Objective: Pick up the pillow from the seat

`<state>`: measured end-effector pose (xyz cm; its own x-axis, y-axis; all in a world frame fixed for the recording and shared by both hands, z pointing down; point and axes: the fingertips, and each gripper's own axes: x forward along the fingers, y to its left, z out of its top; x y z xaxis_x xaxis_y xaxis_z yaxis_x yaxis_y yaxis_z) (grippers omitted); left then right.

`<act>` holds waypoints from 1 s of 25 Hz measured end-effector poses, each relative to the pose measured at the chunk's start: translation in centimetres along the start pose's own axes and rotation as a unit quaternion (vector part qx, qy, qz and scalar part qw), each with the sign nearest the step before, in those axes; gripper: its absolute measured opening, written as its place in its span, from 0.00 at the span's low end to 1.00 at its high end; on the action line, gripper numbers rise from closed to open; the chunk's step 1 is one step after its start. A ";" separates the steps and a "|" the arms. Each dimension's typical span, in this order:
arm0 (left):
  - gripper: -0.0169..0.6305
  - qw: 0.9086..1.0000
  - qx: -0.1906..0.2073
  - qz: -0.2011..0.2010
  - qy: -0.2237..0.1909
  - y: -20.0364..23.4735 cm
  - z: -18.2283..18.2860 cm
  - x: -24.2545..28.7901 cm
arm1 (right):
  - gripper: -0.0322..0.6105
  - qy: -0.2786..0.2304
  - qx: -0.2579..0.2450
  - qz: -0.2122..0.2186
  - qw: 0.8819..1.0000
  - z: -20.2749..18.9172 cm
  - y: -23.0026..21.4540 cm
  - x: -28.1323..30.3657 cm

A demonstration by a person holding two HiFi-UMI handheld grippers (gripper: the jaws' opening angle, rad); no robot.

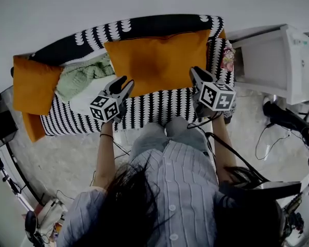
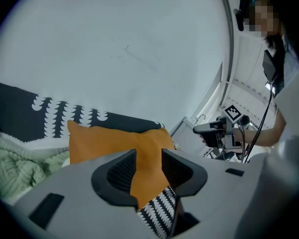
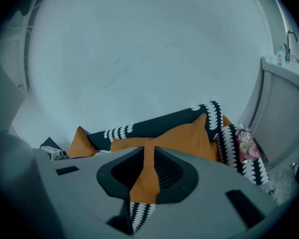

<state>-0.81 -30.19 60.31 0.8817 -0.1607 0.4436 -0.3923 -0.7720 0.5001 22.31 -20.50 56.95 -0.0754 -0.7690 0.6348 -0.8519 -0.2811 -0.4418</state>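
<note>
Two grippers are held out ahead of the person's striped shirt, over the front of the seat. The left gripper (image 2: 148,156) has its jaws partly apart with nothing on the ribbed pads, and it aims at the pillow's lower left corner. The right gripper (image 3: 148,156) has its jaws drawn all but together, leaving only a thin slit, and it is empty, with its tips near the lower right corner. Step judged: the approach, with no grasp made yet. The next move calls for the right jaws to open, then both grippers to close in on the bottom corners and pinch the cloth before lifting evenly. The sofa seat (image 1: 154,109) wears a black-and-white scallop-print cover. The pillow (image 1: 157,60) is plain orange cloth, rectangular and plump with pointed corners. It stands on the seat, leaning on the backrest, and looks soft, likely to sag if taken by one corner. To the left lie a green knitted throw (image 1: 82,76) and a second orange cushion (image 1: 33,84). A bare pale wall lies beyond.
</note>
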 end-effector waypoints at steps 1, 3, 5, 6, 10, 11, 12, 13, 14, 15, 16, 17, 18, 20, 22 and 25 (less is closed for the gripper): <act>0.26 1.000 -0.001 0.003 0.000 0.4 0.3 0.5 | 0.13 0.003 -0.012 -0.002 1.000 0.3 -0.5 0.7; 0.27 1.000 -0.006 0.007 0.007 1.5 0.6 1.7 | 0.16 0.015 -0.043 -0.005 0.999 0.7 -1.7 2.0; 0.30 1.000 -0.014 0.011 0.023 2.7 0.4 2.6 | 0.24 0.032 -0.067 -0.002 0.997 0.7 -2.7 3.5; 0.31 0.999 -0.016 0.014 0.031 3.4 0.2 3.0 | 0.26 0.038 -0.075 0.001 0.996 0.7 -3.1 4.3; 0.36 0.998 -0.014 0.027 0.057 5.4 0.1 4.4 | 0.33 0.058 -0.092 -0.003 0.994 0.9 -5.7 6.9; 0.37 0.998 -0.015 0.029 0.062 5.9 0.1 4.7 | 0.35 0.064 -0.094 -0.007 0.993 1.0 -6.4 7.4; 0.38 0.997 -0.017 0.030 0.067 6.3 0.1 5.0 | 0.36 0.070 -0.094 -0.010 0.993 1.1 -7.2 8.0; 0.39 0.997 -0.019 0.031 0.073 6.8 0.1 5.4 | 0.38 0.075 -0.092 -0.013 0.993 1.1 -8.0 8.6; 0.40 0.996 -0.023 0.031 0.080 7.3 0.0 5.7 | 0.40 0.081 -0.088 -0.016 0.993 1.2 -8.8 9.3; 0.41 0.995 -0.026 0.032 0.087 7.9 -0.2 6.1 | 0.43 0.088 -0.083 -0.019 0.992 1.3 -9.6 9.9; 0.43 0.995 -0.029 0.035 0.094 8.5 -0.4 6.4 | 0.45 0.095 -0.079 -0.022 0.992 1.3 -10.4 10.5; 0.45 0.994 -0.032 0.041 0.100 9.3 -0.5 6.6 | 0.47 0.102 -0.076 -0.026 0.992 1.3 -11.0 11.1; 0.47 0.993 -0.034 0.051 0.103 10.1 -0.5 6.7 | 0.49 0.107 -0.077 -0.028 0.991 1.4 -11.6 11.6; 0.51 0.992 -0.037 0.075 0.098 11.8 0.0 6.5 | 0.51 0.116 -0.090 -0.027 0.989 1.5 -12.6 12.6; 0.53 0.991 -0.045 0.094 0.086 13.5 0.8 6.1 | 0.52 0.133 -0.108 -0.025 0.985 1.6 -13.4 13.4; 0.54 0.990 -0.057 0.105 0.079 15.4 1.5 5.6 | 0.52 0.149 -0.120 -0.027 0.981 2.3 -14.2 13.5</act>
<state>-1.56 -43.94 69.38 0.7293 -0.2040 0.6531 -0.5971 -0.6558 0.4620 34.58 -28.23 70.36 -0.1439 -0.5450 0.8260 -0.9539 -0.1458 -0.2624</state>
